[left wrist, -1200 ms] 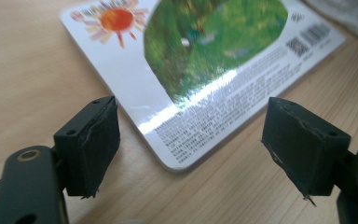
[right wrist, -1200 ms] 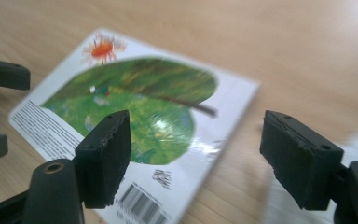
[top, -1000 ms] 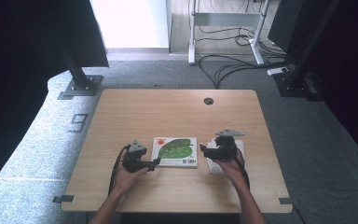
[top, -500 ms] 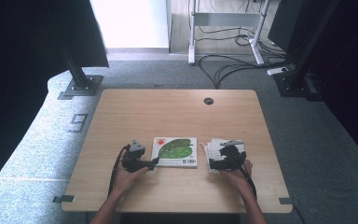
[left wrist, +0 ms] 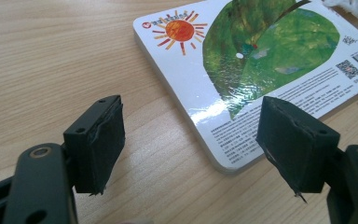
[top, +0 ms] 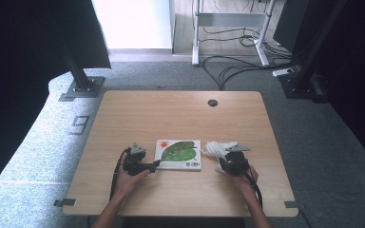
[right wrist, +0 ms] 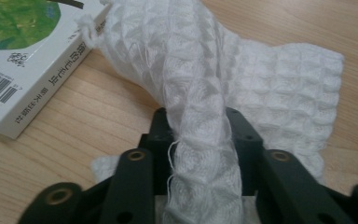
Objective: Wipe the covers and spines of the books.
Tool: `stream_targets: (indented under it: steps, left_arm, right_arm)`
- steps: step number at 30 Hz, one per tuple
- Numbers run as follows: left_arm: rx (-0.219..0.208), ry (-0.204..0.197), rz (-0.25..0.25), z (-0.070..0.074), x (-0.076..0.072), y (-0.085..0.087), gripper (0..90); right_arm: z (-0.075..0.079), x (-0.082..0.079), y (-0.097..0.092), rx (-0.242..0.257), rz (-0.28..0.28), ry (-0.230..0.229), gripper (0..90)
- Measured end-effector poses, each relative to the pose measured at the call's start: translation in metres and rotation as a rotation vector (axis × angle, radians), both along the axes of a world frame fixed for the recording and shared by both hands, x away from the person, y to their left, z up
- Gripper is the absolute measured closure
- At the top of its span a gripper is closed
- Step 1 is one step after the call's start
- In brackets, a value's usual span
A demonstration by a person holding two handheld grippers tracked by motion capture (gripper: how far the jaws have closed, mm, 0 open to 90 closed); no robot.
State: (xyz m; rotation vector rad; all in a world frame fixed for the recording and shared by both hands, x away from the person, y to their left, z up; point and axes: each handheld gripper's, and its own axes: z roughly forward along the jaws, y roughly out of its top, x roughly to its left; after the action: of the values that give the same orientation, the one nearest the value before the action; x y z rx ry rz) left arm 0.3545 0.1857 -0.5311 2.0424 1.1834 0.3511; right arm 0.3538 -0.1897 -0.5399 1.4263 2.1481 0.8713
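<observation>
**Right claw lifts a fold of the cloth**

Since a second ago the right claw (top: pixel 227 163) has drawn nearer the person and now pinches a raised ridge of the white waffle-weave cloth (right wrist: pixel 242 88), which lies just right of the thin glossy board book with a green leaf and orange sun (top: pixel 178 154); judged, a lift is starting. The left claw (left wrist: pixel 191 140) gapes wide and empty at the book's near-left corner. The pale wooden desk (top: pixel 180 114) stands on grey carpet with trailing cables beyond

Your wooden counter (top: pixel 138 114) carries two things — a flat picture book (top: pixel 178 154) and, just right of it, a white waffle-weave cloth (top: pixel 214 148), apparently touching its corner.
</observation>
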Motion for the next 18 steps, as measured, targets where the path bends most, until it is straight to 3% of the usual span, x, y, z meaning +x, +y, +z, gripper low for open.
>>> stream_targets:
  steps: [3, 6, 11, 18]
  left_arm:
    - [0.006, 0.005, 0.007, -0.001, 0.001, 0.001, 23.5]
    - [0.012, 0.009, 0.014, -0.002, 0.001, 0.001, 23.8]
    - [0.027, 0.013, 0.016, -0.005, 0.002, 0.001, 24.1]
    - [0.043, 0.014, 0.008, -0.007, 0.002, -0.001, 24.3]
  right_arm:
    - [0.002, 0.002, 0.001, 0.015, 0.012, -0.009, 73.2]
    - [0.012, 0.002, 0.003, 0.094, 0.025, -0.053, 74.0]
    - [0.034, 0.001, 0.03, 0.157, 0.106, -0.129, 74.0]
    - [0.043, 0.016, 0.097, 0.115, 0.237, -0.141, 73.5]
